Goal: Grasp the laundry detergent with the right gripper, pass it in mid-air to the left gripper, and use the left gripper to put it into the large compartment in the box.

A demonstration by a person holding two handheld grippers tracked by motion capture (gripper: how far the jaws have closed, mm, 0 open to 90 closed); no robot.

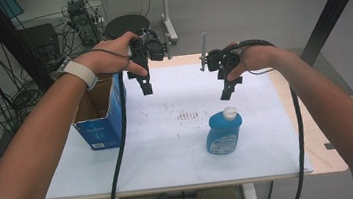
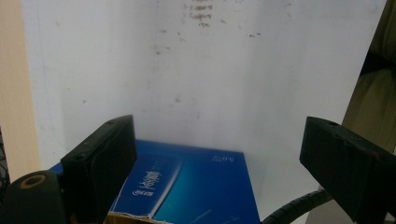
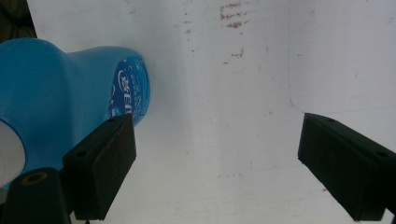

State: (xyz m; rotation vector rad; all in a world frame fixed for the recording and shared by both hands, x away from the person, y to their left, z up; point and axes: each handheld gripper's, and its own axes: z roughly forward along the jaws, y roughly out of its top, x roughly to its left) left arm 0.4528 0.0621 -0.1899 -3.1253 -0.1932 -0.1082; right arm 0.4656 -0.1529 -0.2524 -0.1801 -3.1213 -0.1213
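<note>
1. The blue bottle [image 1: 224, 132] stands upright on the white sheet [image 1: 171, 155] that covers the table, toward the near edge and a little to the right of the middle; its white cap [image 1: 229, 112] is on top and its label faces you.
2. Your right gripper [image 1: 227, 91] hangs in the air just beyond the bottle, on its far side, pointing down at the sheet. Its jaws stand wide apart with nothing between them, and they do not touch the bottle.
3. In the right gripper view the bottle [image 3: 70, 102] lies off to the left, beside one pad and outside the gap, with bare sheet between the jaws.
4. Your left gripper [image 1: 145, 85] is held up over the far left part of the sheet, just beside the open blue box [image 1: 101, 120]. Its jaws are also spread wide and hold nothing.
5. The box stands at the left edge of the table, its top flaps open and its brown inside showing. In the left gripper view its blue side [image 2: 187, 186] sits low between the jaws, well below them.
6. Brown smudges [image 1: 186, 114] mark the middle of the sheet, between box and bottle
</note>
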